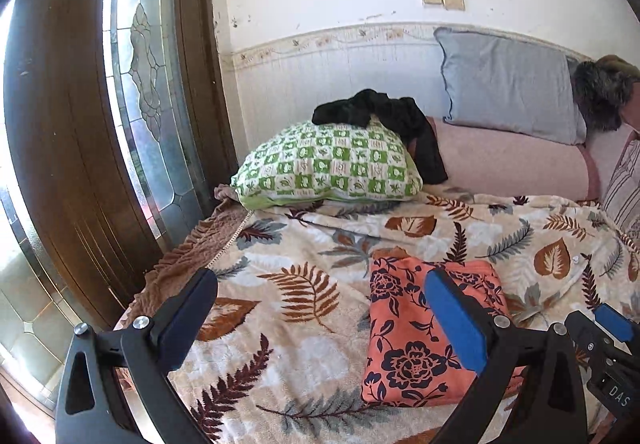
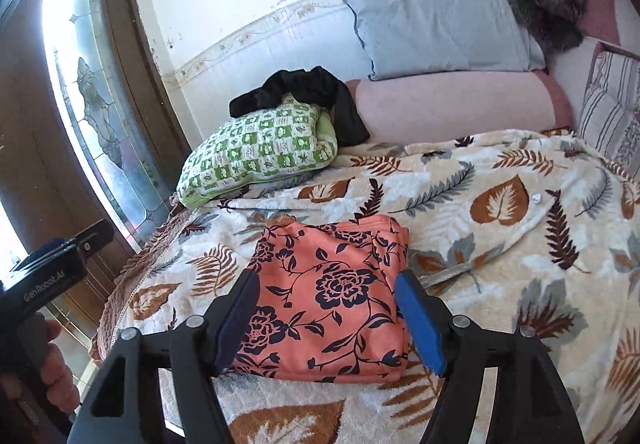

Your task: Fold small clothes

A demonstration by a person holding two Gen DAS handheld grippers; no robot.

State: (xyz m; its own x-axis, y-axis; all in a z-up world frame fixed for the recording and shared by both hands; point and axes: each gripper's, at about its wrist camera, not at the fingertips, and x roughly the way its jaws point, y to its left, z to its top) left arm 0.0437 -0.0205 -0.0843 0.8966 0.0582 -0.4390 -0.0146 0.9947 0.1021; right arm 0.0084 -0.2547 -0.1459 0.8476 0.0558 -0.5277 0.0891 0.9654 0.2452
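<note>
Hand-held gripper left (image 1: 320, 308) spread, empty | right (image 2: 326, 308) spread | folded floral garment (image 2: 328, 296) on blanket (image 2: 500, 203)

Both wrist cams low over bed (image 1: 320, 308), facing wall; shared folded cloth (image 2: 328, 296).

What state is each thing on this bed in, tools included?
Floral garment: folded into a flat rectangle, lying on the blanket.
Black clothes: crumpled, draped over the green pillow.
Green pillow: lying at the head of the blanket.
Grey pillow: leaning against the wall.
Leaf blanket: spread out.
Left tool: open, holding nothing.
Right tool: open, holding nothing.
</note>
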